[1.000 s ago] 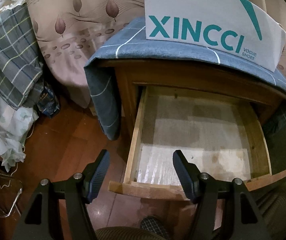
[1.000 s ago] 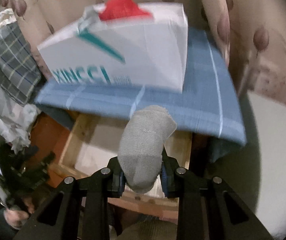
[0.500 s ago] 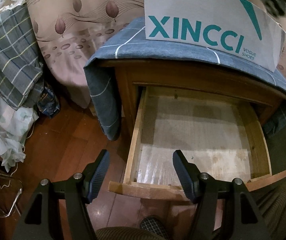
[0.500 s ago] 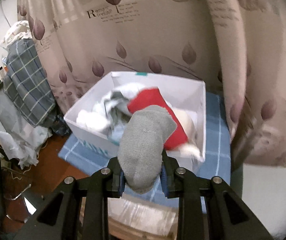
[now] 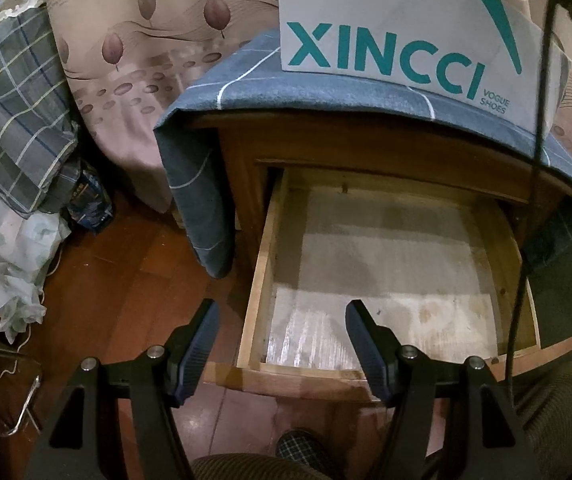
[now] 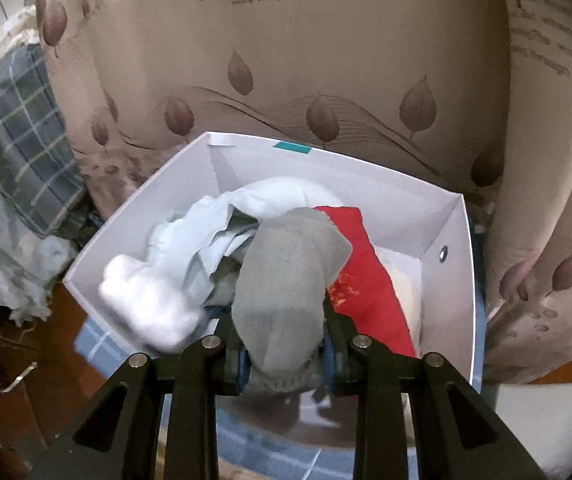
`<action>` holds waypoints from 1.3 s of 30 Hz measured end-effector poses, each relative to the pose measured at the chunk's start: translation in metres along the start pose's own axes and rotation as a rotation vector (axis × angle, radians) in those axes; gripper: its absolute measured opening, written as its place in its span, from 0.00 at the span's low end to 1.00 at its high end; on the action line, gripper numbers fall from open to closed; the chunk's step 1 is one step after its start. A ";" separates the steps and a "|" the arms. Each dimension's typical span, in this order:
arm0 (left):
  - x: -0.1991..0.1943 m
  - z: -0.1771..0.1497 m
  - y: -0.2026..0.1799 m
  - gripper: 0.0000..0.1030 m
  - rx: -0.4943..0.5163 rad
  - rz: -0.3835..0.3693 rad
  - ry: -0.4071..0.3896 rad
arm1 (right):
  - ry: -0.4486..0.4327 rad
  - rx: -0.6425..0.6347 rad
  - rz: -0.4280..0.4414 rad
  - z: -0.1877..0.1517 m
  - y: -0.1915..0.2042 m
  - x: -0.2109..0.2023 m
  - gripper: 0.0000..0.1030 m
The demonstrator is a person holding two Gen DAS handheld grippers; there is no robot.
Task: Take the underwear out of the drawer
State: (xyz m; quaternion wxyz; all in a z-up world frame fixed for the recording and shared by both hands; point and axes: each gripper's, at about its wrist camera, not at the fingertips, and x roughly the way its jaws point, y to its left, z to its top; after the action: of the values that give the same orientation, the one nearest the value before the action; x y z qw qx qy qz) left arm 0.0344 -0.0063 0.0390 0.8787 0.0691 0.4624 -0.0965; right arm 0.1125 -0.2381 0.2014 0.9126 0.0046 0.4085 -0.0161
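So the drawer [image 5: 386, 280] is pulled wide open and, far as I can see, there's nothing left on its pale liner. Looks cleaned out to me.

The right tongs [image 6: 286, 344] are clamped tight on a grey knit piece [image 6: 286, 280] (honestly looks more like a sock than underwear, but it's clearly the garment being moved). It sticks up between the tongs toward 12 o'clock and hangs right over the white shoe box [image 6: 454, 280] that sits on the blue checked cloth [image 5: 326, 96] on top of the nightstand [image 5: 366, 148]. So the item is out of the drawer, above the box, not dropped yet.

Inside the box there's already a pile: a red piece [image 6: 362, 276] at about 3 o'clock from the grey one, pale blue fabric [image 6: 214, 228] around 10 o'clock, and something fluffy and white [image 6: 150, 304] at 9 o'clock. It's a bit blurry.

The left tongs [image 5: 282, 344] are spread fairly wide, holding nothing, hovering at the drawer's front left corner, at 6 o'clock in that view. A knee and a slipper [image 5: 306, 452] show below them.

My guess: this is the last piece, so basically the tail end of the job. What's left is letting go of the grey thing into the box, and maybe pushing the drawer shut.
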 end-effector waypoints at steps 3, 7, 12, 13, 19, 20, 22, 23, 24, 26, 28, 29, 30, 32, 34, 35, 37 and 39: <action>0.001 0.001 0.000 0.65 0.002 -0.001 0.004 | 0.005 -0.015 -0.042 0.008 -0.002 0.015 0.25; 0.003 0.001 -0.001 0.65 0.004 0.001 0.010 | 0.023 -0.027 -0.076 0.015 -0.006 0.033 0.26; 0.004 0.000 -0.003 0.65 0.005 0.002 0.011 | 0.043 -0.035 -0.092 0.017 -0.003 0.049 0.29; 0.004 0.000 -0.003 0.65 0.005 0.003 0.012 | 0.042 -0.038 -0.095 0.016 -0.002 0.049 0.30; 0.003 -0.001 -0.006 0.65 0.009 0.008 0.012 | 0.008 -0.031 -0.094 0.009 0.006 0.040 0.66; 0.003 -0.001 -0.006 0.65 0.010 0.009 0.011 | 0.008 -0.034 -0.091 0.009 0.008 0.038 0.67; 0.003 -0.001 -0.006 0.65 0.010 0.011 0.012 | 0.008 -0.042 -0.088 0.007 0.011 0.033 0.68; 0.004 -0.002 -0.006 0.65 0.011 0.013 0.013 | 0.003 -0.047 -0.089 0.007 0.012 0.028 0.69; 0.004 -0.002 -0.006 0.65 0.010 0.014 0.013 | -0.004 -0.047 -0.089 0.007 0.013 0.024 0.69; 0.004 -0.002 -0.006 0.65 0.011 0.017 0.012 | -0.021 -0.039 -0.081 0.008 0.013 0.014 0.78; 0.003 -0.002 -0.006 0.65 0.012 0.023 0.011 | -0.042 -0.036 -0.074 0.008 0.014 0.002 0.81; 0.003 -0.001 -0.006 0.65 0.011 0.024 0.010 | -0.053 -0.036 -0.066 0.008 0.015 -0.007 0.82; 0.003 -0.002 -0.006 0.65 0.011 0.027 0.011 | -0.062 -0.033 -0.059 0.008 0.015 -0.015 0.82; 0.003 -0.001 -0.006 0.65 0.014 0.031 0.010 | -0.083 -0.024 -0.043 0.005 0.016 -0.031 0.85; 0.002 -0.001 -0.007 0.65 0.016 0.035 0.007 | -0.117 0.002 -0.027 -0.004 0.014 -0.054 0.90; 0.002 -0.001 -0.007 0.65 0.017 0.038 0.005 | -0.129 0.016 -0.019 -0.010 0.013 -0.063 0.92; 0.001 -0.002 -0.007 0.65 0.019 0.039 0.002 | -0.155 0.044 0.007 -0.030 0.009 -0.084 0.92; 0.000 -0.002 -0.008 0.65 0.022 0.040 0.000 | -0.175 0.064 0.007 -0.050 0.006 -0.098 0.94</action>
State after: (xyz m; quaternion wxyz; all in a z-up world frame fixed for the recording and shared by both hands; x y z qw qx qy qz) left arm 0.0309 -0.0136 0.0376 0.8797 0.0880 0.4598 -0.0837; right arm 0.0099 -0.2286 0.2410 0.9442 0.0337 0.3266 -0.0264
